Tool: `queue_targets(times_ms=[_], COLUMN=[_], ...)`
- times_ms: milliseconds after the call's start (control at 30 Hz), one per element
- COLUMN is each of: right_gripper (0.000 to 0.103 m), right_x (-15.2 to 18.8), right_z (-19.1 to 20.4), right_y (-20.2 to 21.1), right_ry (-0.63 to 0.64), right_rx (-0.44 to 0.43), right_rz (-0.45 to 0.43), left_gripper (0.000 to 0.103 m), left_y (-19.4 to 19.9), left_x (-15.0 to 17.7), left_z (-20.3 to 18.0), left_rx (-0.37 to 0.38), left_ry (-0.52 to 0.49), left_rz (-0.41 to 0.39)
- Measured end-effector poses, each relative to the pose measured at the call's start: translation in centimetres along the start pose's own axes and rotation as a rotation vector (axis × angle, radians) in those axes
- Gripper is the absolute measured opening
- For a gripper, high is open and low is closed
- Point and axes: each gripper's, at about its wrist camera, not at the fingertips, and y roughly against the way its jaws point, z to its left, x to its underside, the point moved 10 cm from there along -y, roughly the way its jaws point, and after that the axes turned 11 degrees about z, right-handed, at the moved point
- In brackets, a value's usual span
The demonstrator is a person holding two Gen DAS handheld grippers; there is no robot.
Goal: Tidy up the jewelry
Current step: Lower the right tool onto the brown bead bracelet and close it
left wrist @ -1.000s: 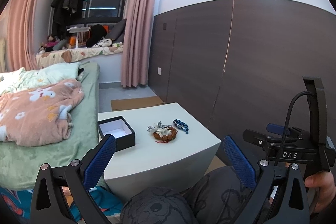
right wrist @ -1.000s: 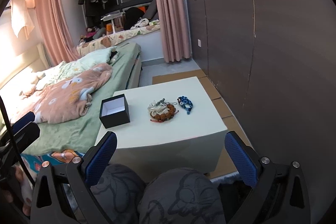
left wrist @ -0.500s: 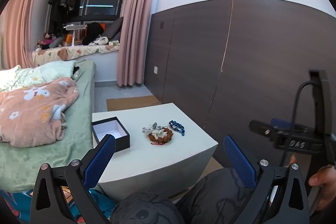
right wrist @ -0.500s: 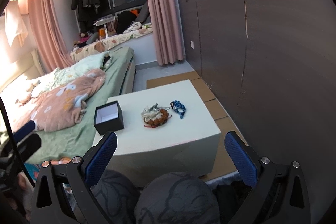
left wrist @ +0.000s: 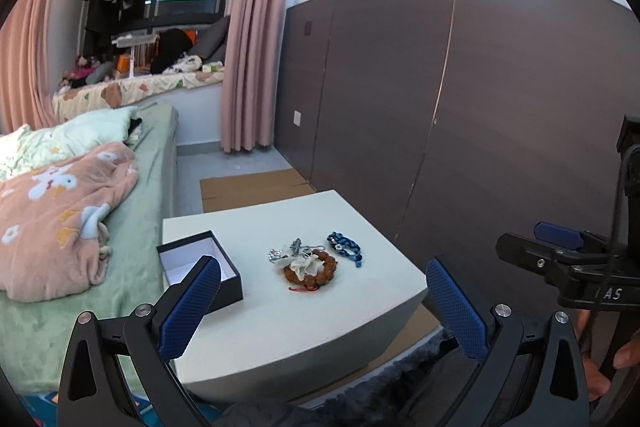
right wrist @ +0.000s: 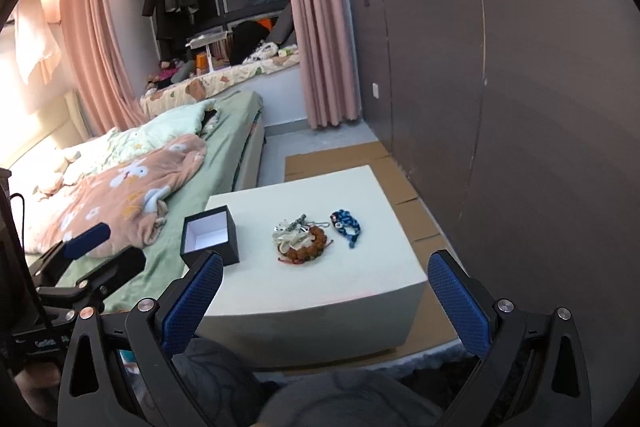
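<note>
Since the earlier frame both cameras had come closer to the white bench [left wrist: 304, 311], so the jewelry looked bigger.

From the left wrist view, I held the left hand-held gripper [left wrist: 322, 305] with its blue pads far apart and nothing between them, low in front of the bench, I think to keep it ready for a first pick. The black box [left wrist: 200, 269] stood open near the left edge, white inside and empty, probably waiting to receive the pieces. Beside it, in the middle, lay the brown bead bracelet [left wrist: 314, 271] with a white piece on top and a silver chain touching it; the blue braided bracelet [left wrist: 345, 247] lay just beside, on the right. The right hand-held gripper [left wrist: 560, 255] hung at the right, clear of the bench.

From the right wrist view, the right hand-held gripper [right wrist: 324, 301] was also spread wide and empty. Nothing stood between it and the jewelry; the bed [right wrist: 208, 163] touched the left side of the bench, and dark panelling [right wrist: 520, 107] rose on the right. I judged the tangled pile harder to separate than the blue one.
</note>
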Motion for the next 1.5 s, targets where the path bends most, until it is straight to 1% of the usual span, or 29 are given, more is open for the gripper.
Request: queue_targets(times_ms=[200,400,467,567,633,733,833,900,933,1000,1100,1200,1233,1367,1500], right_gripper=[0.103,0.103,0.103,0.103,0.103,0.098,0.098,0.098,0.098,0.098,0.097,0.096,0.096,0.096,0.096], right_x=[-1.6,-2.6,-2.9,-3.3,-3.7,-3.9,-4.0,-3.9,-3.6,-3.1,-2.4,-2.5,-2.6,-2.0,-1.2], right_z=[-1.5,-2.9,-3.6,-4.6,-5.3,-6.1,-6.7,-6.6,-6.4,-6.3,-5.9,-6.0,-6.1,-6.7,-7.3], right_y=[-3.3,-6.7,-8.2,-10.1,-11.6,-13.5,-14.6,-15.3,-16.0,-17.2,-18.8,-19.6,-19.8,-21.2,-22.5], right_ry=[-0.045,-0.123,-0.16,-0.222,-0.279,-0.342,-0.365,-0.372,-0.375,-0.374,-0.357,-0.341,-0.346,-0.39,-0.449], right_rx=[-0.02,-0.067,-0.08,-0.115,-0.14,-0.158,-0.172,-0.205,-0.234,-0.245,-0.235,-0.223,-0.233,-0.264,-0.286], right_rz=[0.03,0.062,0.08,0.109,0.133,0.179,0.176,0.163,0.164,0.183,0.215,0.221,0.223,0.269,0.319], left_gripper=[0.102,0.101,0.097,0.095,0.089,0.083,0.075,0.069,0.068,0.068,0.066,0.063,0.063,0.053,0.049], left_y=[-3.7,-7.0,-7.9,-9.4,-10.4,-12.2,-14.0,-15.7,-16.3,-17.6,-19.4,-21.3,-21.9,-24.4,-26.4], left_x=[-1.2,-1.7,-1.9,-2.0,-2.0,-1.7,-1.3,-1.0,-0.8,-0.3,0.3,0.8,0.8,1.0,1.2], left_z=[0.4,0.9,1.2,1.3,1.5,1.7,1.6,1.7,1.6,1.3,0.9,0.4,1.2,1.1,1.1], left_rx=[0.0,0.015,0.031,0.046,0.051,0.068,0.079,0.078,0.078,0.073,0.061,0.054,0.049,0.027,0.002], left_ry=[-0.011,-0.007,-0.003,-0.006,-0.002,0.016,0.014,0.01,0.006,-0.005,-0.026,-0.042,-0.047,-0.061,-0.07], left_rz=[0.042,0.084,0.094,0.114,0.132,0.168,0.199,0.221,0.232,0.254,0.285,0.316,0.324,0.359,0.375])
